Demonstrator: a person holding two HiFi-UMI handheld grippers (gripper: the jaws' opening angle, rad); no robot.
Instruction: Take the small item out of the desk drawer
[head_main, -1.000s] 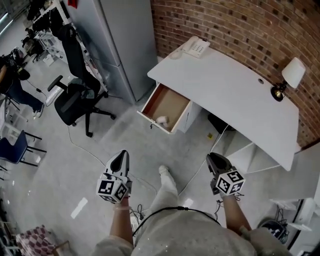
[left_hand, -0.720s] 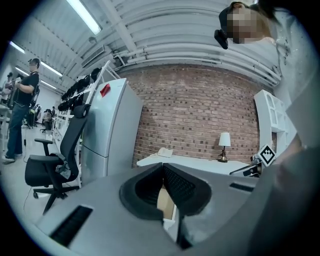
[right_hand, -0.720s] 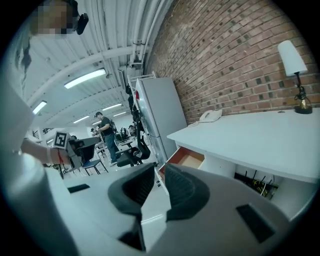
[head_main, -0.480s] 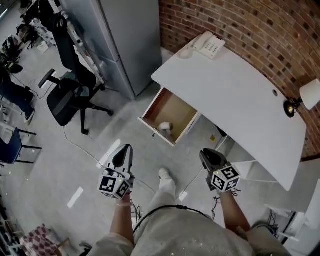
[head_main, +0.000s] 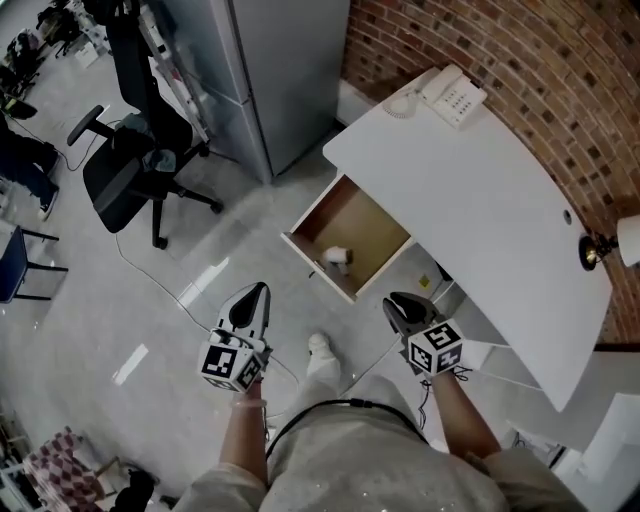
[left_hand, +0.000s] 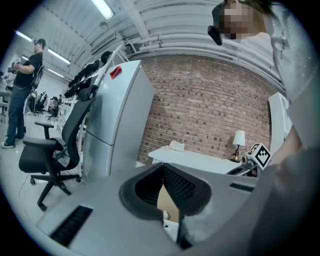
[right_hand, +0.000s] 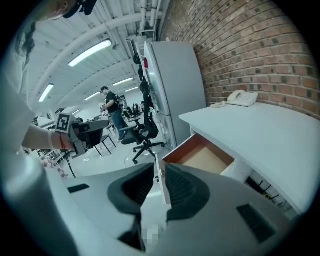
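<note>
One item (head_main: 338, 257) beyond right tool (head_main: 397, 304)

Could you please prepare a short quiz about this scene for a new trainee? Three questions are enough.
1. True or false: the desk drawer is closed.
2. What stands on the white desk near the brick wall? A) telephone B) laptop C) mug
3. Where does the small white item lie?
Key: 1 false, it is pulled open. 2 A. 3 Inside the drawer, near its front panel.

White desk (head_main: 480, 200) w/ phone (head_main: 452, 97) & lamp (head_main: 595, 246)
</note>
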